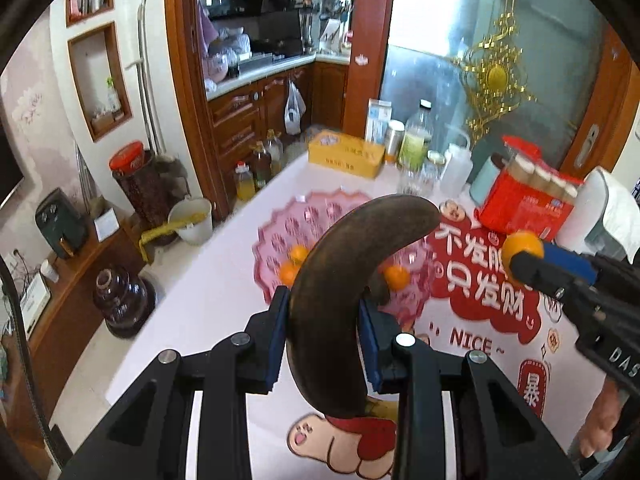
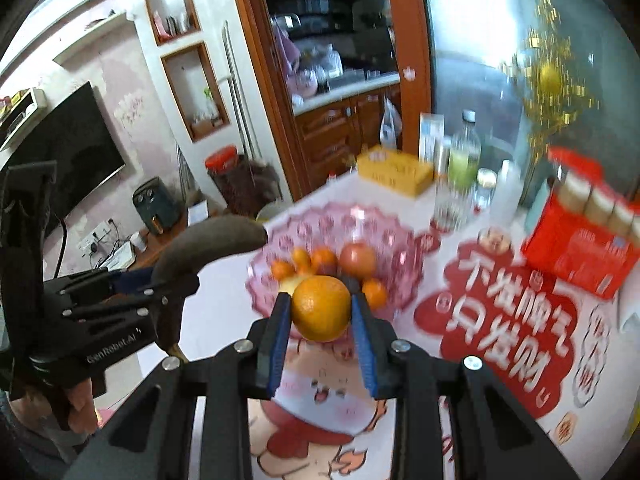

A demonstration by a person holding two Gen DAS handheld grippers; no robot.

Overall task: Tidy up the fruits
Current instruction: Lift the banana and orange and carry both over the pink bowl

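My left gripper is shut on a dark brown, overripe banana and holds it above the table, just in front of the pink glass fruit bowl. My right gripper is shut on an orange and holds it in the air before the same bowl. The bowl holds several small oranges and a reddish apple. In the left wrist view the right gripper with its orange is at the right. In the right wrist view the left gripper with the banana is at the left.
A red carton of bottles, a yellow box, plastic bottles and a glass jar stand at the table's back. The tablecloth has red printed characters. Jars and bottles stand on the floor at the left.
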